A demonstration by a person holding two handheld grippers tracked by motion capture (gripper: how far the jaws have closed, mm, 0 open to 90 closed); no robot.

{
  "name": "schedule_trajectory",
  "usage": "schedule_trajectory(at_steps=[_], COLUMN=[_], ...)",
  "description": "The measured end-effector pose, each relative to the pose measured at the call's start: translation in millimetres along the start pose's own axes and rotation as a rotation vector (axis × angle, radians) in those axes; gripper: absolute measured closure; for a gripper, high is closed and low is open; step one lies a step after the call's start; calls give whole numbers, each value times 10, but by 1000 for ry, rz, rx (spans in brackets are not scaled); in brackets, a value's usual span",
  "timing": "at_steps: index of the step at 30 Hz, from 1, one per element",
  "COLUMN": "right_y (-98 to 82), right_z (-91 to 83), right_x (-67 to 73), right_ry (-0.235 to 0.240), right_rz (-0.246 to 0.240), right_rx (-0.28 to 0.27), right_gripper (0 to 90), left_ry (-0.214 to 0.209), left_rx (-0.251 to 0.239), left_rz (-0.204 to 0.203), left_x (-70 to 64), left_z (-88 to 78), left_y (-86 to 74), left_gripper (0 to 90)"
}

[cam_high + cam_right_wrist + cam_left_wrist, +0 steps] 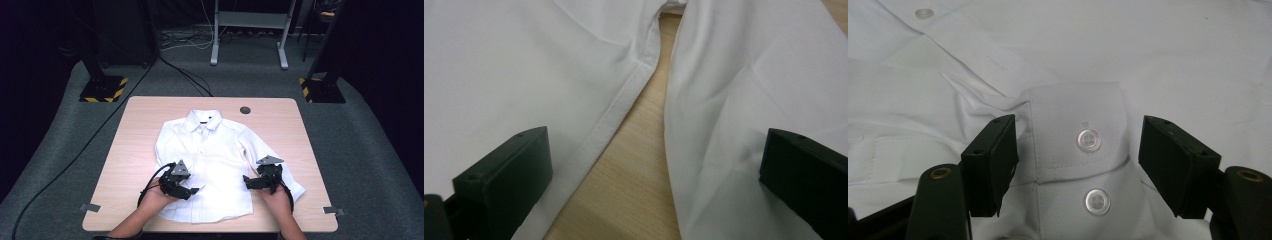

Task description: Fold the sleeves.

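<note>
Shirt (212,160), white and buttoned, lies flat in the middle of the desk (140,130), collar toward the far edge, 1 sleeve cuff (1078,132) with 2 buttons folded over its front. Left gripper (192,190) stands released astride that cuff; right gripper (246,181) is released over body and sleeve near the right edge

The right gripper (654,185) stands wide apart over a white cotton shirt (524,65), light wooden table (634,170) showing between body and sleeve.
</note>
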State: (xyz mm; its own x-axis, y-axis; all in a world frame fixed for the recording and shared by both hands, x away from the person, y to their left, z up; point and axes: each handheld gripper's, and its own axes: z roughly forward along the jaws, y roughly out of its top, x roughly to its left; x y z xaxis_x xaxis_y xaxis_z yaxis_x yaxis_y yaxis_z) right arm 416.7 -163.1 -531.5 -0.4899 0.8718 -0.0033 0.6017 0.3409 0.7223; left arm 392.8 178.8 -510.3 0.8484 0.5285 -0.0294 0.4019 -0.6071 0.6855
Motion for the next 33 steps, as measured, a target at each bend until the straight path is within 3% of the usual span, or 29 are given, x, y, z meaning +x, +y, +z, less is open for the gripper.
schedule_trajectory(at_steps=[7, 9, 14, 18, 26, 33], right_y=[0, 0, 0, 0, 0, 0], right_z=[0, 0, 0, 0, 0, 0], right_x=[0, 0, 0, 0, 0, 0], right_ry=[0, 0, 0, 0, 0, 0], right_rz=[0, 0, 0, 0, 0, 0], right_rx=[0, 0, 1, 0, 0, 0], right_gripper=[0, 0, 0, 0, 0, 0], left_ry=[17, 8, 14, 5, 8, 9], left_rx=[5, 7, 31, 41, 40, 24], left_rz=[32, 34, 82, 104, 143, 147], left_x=[-33, -29, -37, -37, -62, -61], left_z=[63, 51, -7, -94, -266, -374], left_y=[-48, -47, -32, -64, -246, -381], left_gripper=[324, 360, 482, 523, 536, 536])
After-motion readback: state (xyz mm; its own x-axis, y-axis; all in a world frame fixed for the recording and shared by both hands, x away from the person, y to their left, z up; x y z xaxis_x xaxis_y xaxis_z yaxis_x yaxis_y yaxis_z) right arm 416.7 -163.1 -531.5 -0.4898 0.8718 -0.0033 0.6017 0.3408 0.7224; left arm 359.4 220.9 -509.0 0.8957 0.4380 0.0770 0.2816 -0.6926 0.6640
